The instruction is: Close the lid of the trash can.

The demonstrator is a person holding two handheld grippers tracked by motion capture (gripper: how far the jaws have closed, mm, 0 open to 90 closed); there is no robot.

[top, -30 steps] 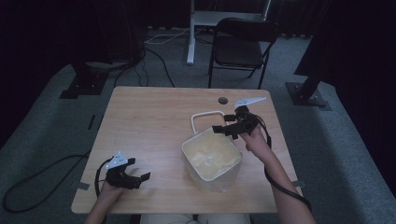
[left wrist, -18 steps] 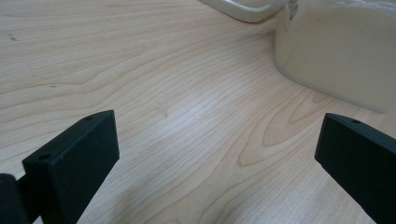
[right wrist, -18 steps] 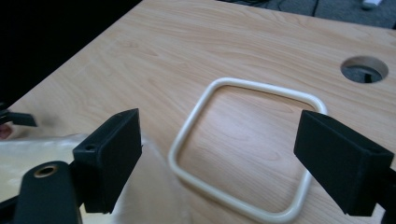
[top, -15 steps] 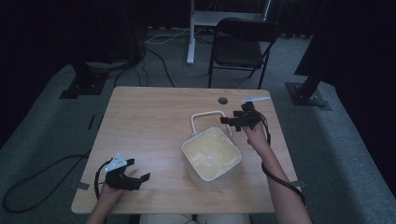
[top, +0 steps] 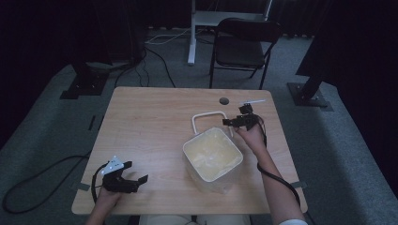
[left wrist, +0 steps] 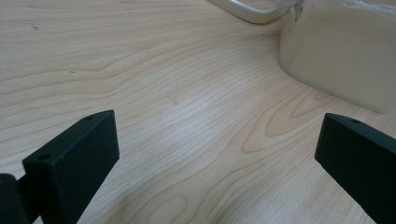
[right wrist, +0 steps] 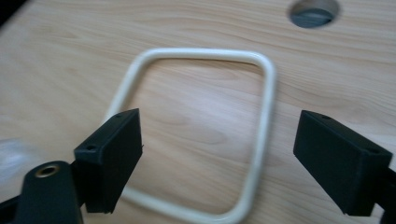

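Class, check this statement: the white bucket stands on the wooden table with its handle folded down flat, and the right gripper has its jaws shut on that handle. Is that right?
Not quite. The right gripper has its jaws wide open, not shut, hovering over the handle of the white bucket, as the right gripper view shows. The handle does lie flat on the wooden table.

The table (top: 155, 126) was pale wood with wavy brown grain. Just past the black right gripper (right wrist: 219, 163) lay a cream-white handle (right wrist: 261, 135); the tub (top: 213, 154) beside it was creamy too. The left gripper (top: 133, 180) was black with a grey plate.
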